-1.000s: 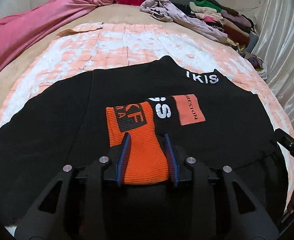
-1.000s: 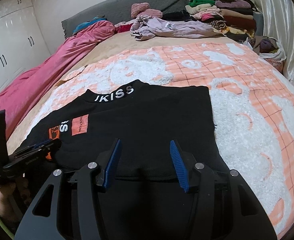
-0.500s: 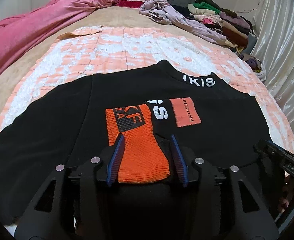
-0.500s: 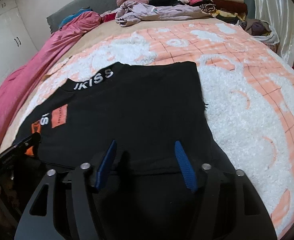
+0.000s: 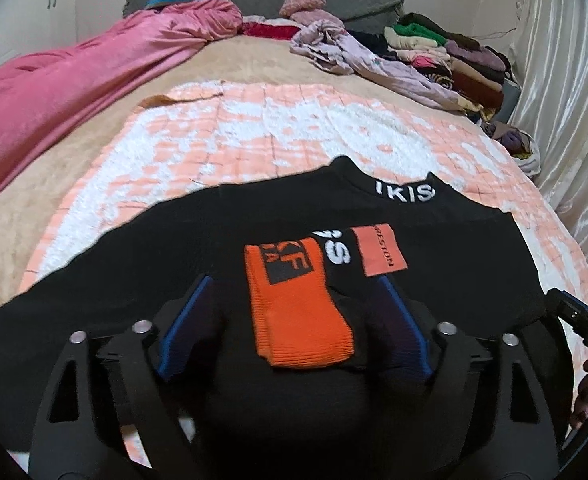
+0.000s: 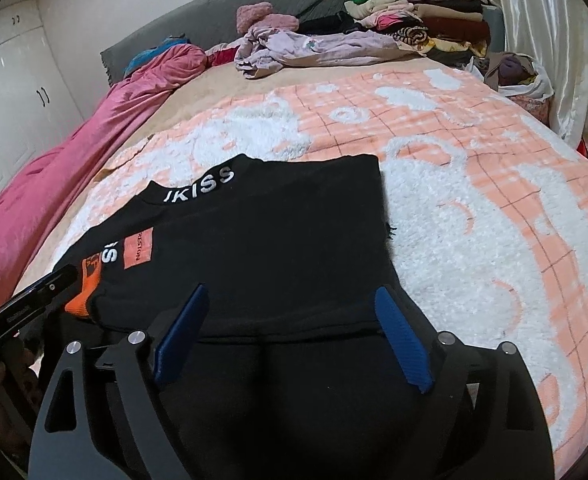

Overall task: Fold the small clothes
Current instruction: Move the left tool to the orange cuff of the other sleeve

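Observation:
A black sweatshirt [image 5: 141, 280] with white lettering at the collar lies flat on the orange and white blanket [image 5: 253, 132]. It also shows in the right wrist view [image 6: 285, 248]. Its sleeve is folded across the chest, ending in an orange ribbed cuff [image 5: 300, 316]. My left gripper [image 5: 294, 328] is open, its blue fingers on either side of the cuff without touching it. My right gripper [image 6: 289, 336] is open over the garment's near right hem, holding nothing. The left gripper's tip [image 6: 33, 300] shows at the right wrist view's left edge.
A pink duvet [image 5: 73, 80] runs along the bed's left side. A lilac garment [image 5: 358, 56] and a stack of folded clothes [image 5: 454, 56] sit at the far right by the grey headboard. A shiny curtain [image 5: 566, 100] hangs along the right.
My left gripper has opened wider and let go of the orange cuff, which now lies on the chest. My right gripper stays open at the hem and has lifted slightly.

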